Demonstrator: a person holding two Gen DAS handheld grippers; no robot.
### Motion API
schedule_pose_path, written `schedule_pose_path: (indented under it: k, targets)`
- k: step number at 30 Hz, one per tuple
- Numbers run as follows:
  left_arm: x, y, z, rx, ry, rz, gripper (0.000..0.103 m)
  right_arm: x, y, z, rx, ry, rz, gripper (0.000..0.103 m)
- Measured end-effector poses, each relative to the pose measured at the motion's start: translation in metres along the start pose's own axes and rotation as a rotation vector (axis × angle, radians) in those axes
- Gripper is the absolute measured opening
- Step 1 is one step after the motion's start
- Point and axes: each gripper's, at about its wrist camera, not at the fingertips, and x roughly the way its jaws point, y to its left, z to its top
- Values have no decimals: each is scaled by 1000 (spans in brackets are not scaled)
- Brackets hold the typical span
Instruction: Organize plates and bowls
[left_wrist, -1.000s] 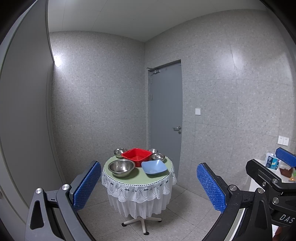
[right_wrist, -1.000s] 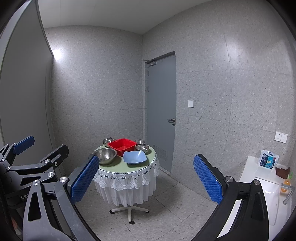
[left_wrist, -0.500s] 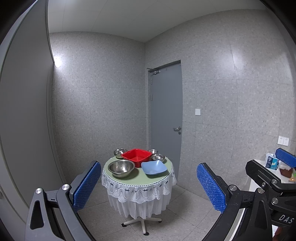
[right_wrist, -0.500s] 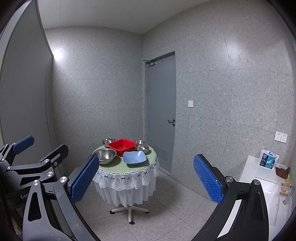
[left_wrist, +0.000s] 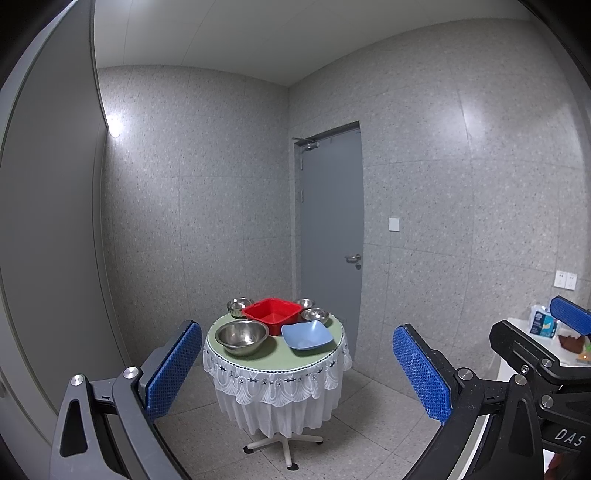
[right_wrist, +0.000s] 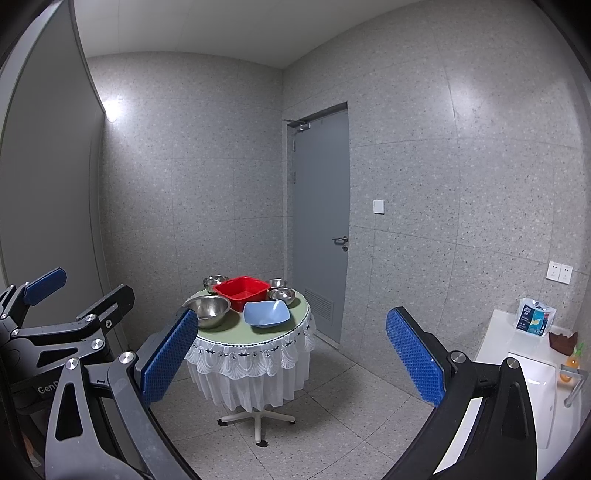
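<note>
A speckled grey-tiled room with a closed grey door (left_wrist: 330, 236) holds a small round table (left_wrist: 273, 363), draped in a lace-edged cloth, well apart from both grippers, which hang empty with fingers spread wide, seemingly because the approach has not yet begun. On it sit six vessels: one red square basin (left_wrist: 272, 315) at the centre toward 12 o'clock, one large steel bowl (left_wrist: 242, 336) at 9 o'clock, one blue square plate (left_wrist: 306, 335) at 4 o'clock, and three small steel bowls, one (left_wrist: 239, 307) at 11 o'clock and two (left_wrist: 314, 315) at 2 o'clock. The left gripper (left_wrist: 295, 373) and right gripper (right_wrist: 291, 362) both point at the table, and the scattered dishes look laid out for gathering, probably into the basin.
</note>
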Motion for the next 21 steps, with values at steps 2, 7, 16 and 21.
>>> schedule_pose_path:
  k: [2,7,16,21]
  targets:
    - [0,0,0,1,1,0,102,0,0,0,-1,0,0,103]
    - [-1,0,-1,1,0,-1,102,-1,-1,0,0,-1,-1,103]
    - [-1,-1,-1,1,-1,-2,102,-3,-2,-1,1,-2,-2,103]
    - [-1,-1,-2,1,-1,-1,102,-3,-6,0,4,0,0,103]
